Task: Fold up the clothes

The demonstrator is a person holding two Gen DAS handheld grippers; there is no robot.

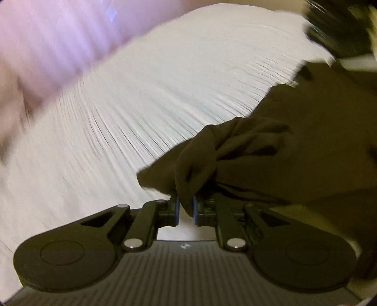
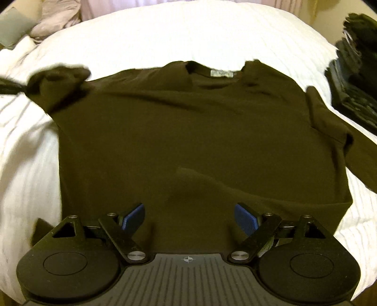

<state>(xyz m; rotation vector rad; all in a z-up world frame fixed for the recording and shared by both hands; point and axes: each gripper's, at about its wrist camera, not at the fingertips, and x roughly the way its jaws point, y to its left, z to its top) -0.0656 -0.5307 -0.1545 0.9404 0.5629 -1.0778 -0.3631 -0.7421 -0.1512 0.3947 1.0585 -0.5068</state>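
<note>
A dark brown long-sleeved shirt (image 2: 188, 131) lies spread face up on the white bedcover (image 2: 188, 30), its neck label (image 2: 221, 73) at the far side. My right gripper (image 2: 188, 211) hangs open over the near hem, blue pads (image 2: 133, 217) wide apart with nothing between them. The shirt's left sleeve (image 2: 59, 77) is bunched and lifted off the bed. In the left wrist view my left gripper (image 1: 186, 209) is shut on that sleeve's fabric (image 1: 235, 150), a fold pinched between its blue pads (image 1: 195, 210). The view is blurred by motion.
A stack of folded dark clothes (image 2: 353, 70) sits at the bed's right edge, also in the left wrist view as dark clothes (image 1: 341, 28). Pale crumpled garments (image 2: 56, 18) lie at the far left. A blurred lilac shape (image 1: 59, 47) fills the left wrist view's upper left.
</note>
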